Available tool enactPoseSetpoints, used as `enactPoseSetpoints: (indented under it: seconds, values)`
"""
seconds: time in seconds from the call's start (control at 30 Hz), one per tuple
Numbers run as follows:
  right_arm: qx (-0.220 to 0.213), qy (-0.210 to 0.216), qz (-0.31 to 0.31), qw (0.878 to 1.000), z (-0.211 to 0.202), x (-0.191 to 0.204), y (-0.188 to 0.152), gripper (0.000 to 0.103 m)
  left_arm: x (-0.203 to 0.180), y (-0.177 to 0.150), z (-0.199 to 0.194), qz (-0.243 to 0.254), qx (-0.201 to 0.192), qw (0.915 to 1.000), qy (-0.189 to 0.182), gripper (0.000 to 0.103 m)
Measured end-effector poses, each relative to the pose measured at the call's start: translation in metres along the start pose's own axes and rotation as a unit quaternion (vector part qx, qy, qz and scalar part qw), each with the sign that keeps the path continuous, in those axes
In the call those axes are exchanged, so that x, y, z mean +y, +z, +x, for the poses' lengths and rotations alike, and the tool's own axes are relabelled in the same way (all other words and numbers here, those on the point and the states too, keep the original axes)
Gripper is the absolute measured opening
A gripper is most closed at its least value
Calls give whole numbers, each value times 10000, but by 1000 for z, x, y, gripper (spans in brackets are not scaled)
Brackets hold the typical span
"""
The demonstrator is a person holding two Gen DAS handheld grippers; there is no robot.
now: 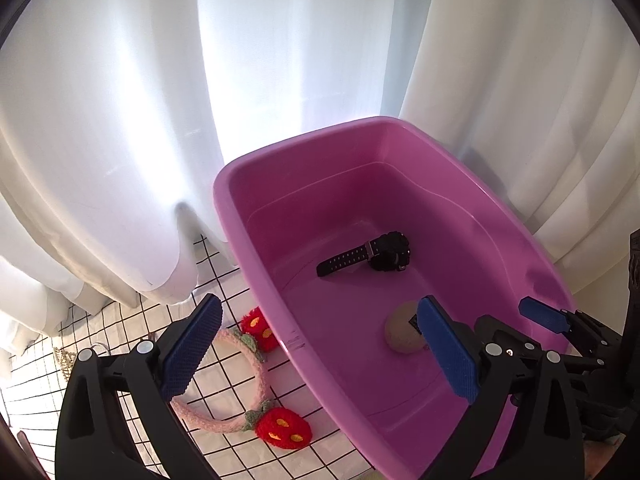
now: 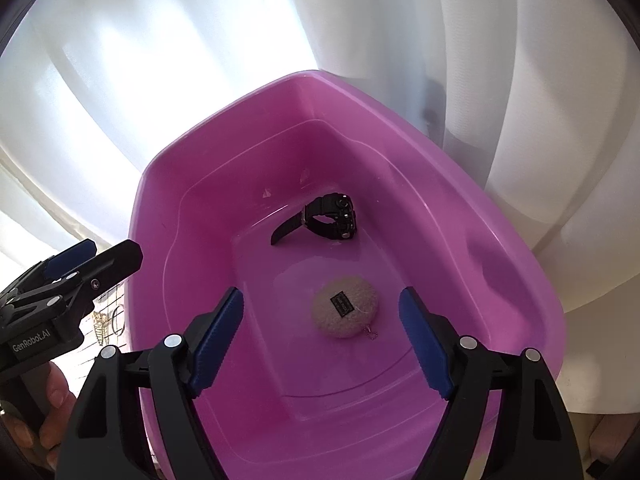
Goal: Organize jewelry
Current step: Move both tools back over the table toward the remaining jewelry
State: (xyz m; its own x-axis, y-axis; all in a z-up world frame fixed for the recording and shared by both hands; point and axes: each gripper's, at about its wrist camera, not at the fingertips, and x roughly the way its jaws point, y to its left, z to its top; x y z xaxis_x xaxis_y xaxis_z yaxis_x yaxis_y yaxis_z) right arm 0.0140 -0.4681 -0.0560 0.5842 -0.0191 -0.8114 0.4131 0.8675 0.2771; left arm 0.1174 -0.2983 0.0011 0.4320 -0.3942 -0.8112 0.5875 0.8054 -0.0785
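Note:
A pink plastic tub holds a black wristwatch and a round beige knitted pouch with a black label. A pink headband with red strawberries lies on the grid-patterned cloth left of the tub. My left gripper is open and empty, straddling the tub's left wall. My right gripper is open and empty, above the pouch inside the tub. The right gripper's fingers show at the tub's right in the left wrist view.
White curtains hang close behind the tub. A gold chain-like piece and a thin ring lie on the white grid cloth at the far left. The left gripper body shows beside the tub.

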Motion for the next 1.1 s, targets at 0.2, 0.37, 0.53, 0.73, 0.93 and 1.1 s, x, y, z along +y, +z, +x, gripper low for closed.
enactPoseSetpoints:
  seconds: [0.2, 0.37, 0.53, 0.73, 0.93, 1.1]
  values:
    - [-60, 141, -279, 9995, -12, 32, -11, 76, 28, -17, -29, -254, -149, 9995, 62, 97]
    - [-33, 339, -527, 9980, -16, 65, -23, 76, 55, -35, -54, -396, -289, 9986, 201, 97]
    - [18, 503, -778, 9957, -16, 100, -35, 76, 83, -53, -67, -550, -283, 9970, 454, 97]
    - [121, 667, -1082, 9918, -12, 137, -52, 76, 124, -85, -77, -891, -151, 9938, 643, 97]
    - [255, 790, -1424, 9863, -12, 168, -74, 76, 156, -119, -86, -1187, -46, 9894, 833, 97]
    - [271, 870, -1642, 9822, -14, 184, -94, 76, 176, -150, -96, -1426, -17, 9849, 979, 97]
